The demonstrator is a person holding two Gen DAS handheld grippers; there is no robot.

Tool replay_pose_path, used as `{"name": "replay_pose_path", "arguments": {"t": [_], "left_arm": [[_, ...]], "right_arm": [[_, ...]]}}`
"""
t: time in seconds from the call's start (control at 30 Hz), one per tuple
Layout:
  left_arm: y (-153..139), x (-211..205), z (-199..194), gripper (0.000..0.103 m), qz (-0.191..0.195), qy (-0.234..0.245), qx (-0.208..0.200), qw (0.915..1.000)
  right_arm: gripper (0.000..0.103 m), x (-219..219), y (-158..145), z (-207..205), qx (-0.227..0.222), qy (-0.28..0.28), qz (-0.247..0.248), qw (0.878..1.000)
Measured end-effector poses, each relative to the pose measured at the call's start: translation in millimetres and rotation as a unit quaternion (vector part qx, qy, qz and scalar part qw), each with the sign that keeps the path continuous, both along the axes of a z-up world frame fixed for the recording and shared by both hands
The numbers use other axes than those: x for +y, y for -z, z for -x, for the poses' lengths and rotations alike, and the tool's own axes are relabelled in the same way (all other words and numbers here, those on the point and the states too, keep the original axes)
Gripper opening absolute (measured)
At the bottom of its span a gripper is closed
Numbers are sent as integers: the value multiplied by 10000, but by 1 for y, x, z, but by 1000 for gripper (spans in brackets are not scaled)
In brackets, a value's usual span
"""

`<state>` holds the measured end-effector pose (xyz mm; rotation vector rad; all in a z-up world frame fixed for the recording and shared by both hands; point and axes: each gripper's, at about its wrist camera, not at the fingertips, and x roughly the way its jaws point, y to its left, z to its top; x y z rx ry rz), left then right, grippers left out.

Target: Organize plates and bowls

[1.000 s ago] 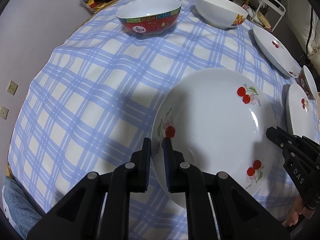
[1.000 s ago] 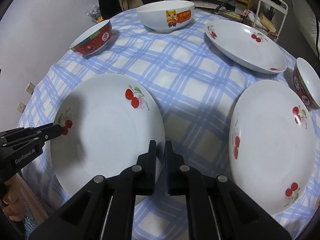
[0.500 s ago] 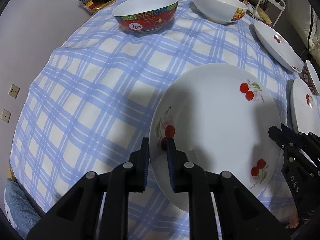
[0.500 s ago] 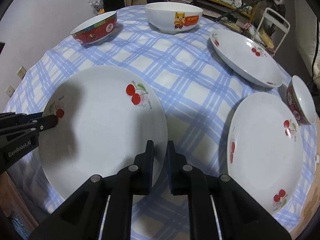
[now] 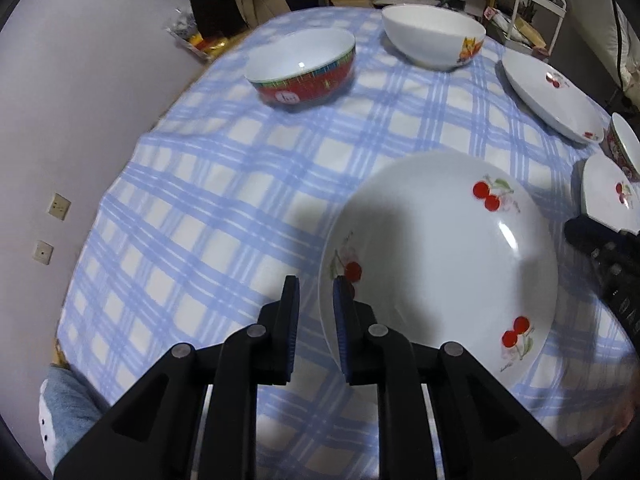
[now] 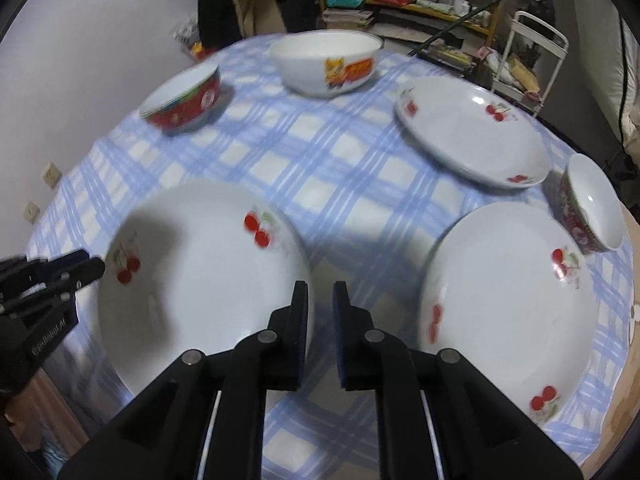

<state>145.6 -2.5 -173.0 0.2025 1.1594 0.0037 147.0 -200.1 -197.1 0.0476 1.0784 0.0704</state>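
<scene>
A white cherry-print plate is held off the checked tablecloth by both grippers. My left gripper is shut on its left rim. My right gripper is shut on its right rim; the plate shows at the left in the right wrist view. A second cherry plate lies at the near right, a third at the far right. A red bowl, a white bowl with a cartoon print and a small red bowl stand on the table.
The round table carries a blue checked cloth. A wall is at the left. Shelves and a white metal rack stand beyond the far edge. The other gripper shows at the right in the left wrist view.
Both grippers have risen and pulled back with the plate between them, lifting it from the cloth. The far bowls now sit lower in the views. The other dishes have not moved.
</scene>
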Motion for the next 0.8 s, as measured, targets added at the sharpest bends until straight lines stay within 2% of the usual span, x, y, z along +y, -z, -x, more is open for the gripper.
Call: {"name": "replay_pose_path", "arguments": {"t": [0.2, 0.37, 0.4, 0.47, 0.5, 0.53, 0.57, 0.6, 0.63, 0.73, 0.8], "left_arm": [[-19, -21, -5, 19, 161, -38, -116, 9998], [-26, -52, -15, 19, 334, 11, -51, 9994], [-26, -59, -18, 19, 423, 28, -13, 9991], [-26, -74, -22, 22, 487, 84, 58, 9988], [-26, -81, -24, 29, 487, 124, 62, 9987], [-26, -91, -26, 40, 449, 195, 46, 9988], [-26, -98, -26, 49, 403, 242, 28, 9989], [-25, -108, -28, 66, 311, 324, -16, 9990], [-25, -116, -28, 78, 222, 394, -53, 9990], [-20, -142, -31, 82, -64, 675, -172, 9976], [-17, -154, -32, 83, -43, 840, -160, 9963]], "right_arm": [[13, -44, -29, -12, -91, 211, -195, 9995], [15, -82, -39, -17, -21, 418, -149, 9990], [22, -92, -40, -16, 25, 450, -89, 9989], [45, -106, -39, -13, 94, 521, -63, 9986], [65, -115, -37, -11, 163, 588, -148, 9980], [76, -124, -35, -8, 226, 672, -233, 9972], [78, -132, -34, -6, 249, 764, -286, 9964], [80, -142, -33, -2, 242, 884, -324, 9953], [82, -150, -31, 1, 250, 985, -347, 9942], [84, -177, -24, 9, 335, 1400, -459, 9885], [84, -190, -22, 15, 334, 1544, -545, 9859]]}}
